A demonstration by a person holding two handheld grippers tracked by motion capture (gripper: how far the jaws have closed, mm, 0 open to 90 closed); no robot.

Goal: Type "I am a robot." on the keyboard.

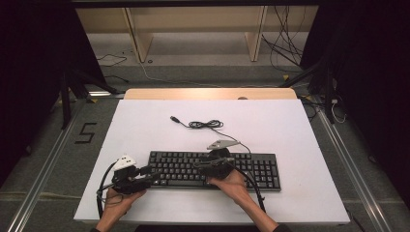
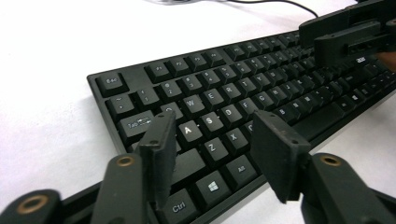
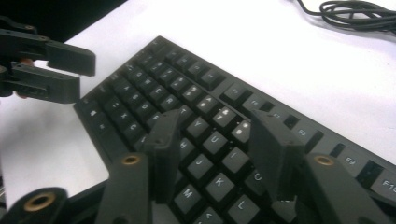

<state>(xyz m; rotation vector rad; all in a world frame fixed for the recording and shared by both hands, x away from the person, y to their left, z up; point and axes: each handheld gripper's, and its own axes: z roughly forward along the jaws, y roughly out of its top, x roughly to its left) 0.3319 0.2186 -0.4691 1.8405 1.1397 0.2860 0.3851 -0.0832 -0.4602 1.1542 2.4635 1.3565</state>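
Keyboard, white legends Esc, Tab, Ctrl, Alt, Windows logo key

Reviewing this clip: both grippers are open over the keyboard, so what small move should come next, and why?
Probably lower the left gripper onto the black keyboard at its near left corner and close. Its jaws stand open above the keys, gripping nothing; the right gripper hovers open over the middle keys.
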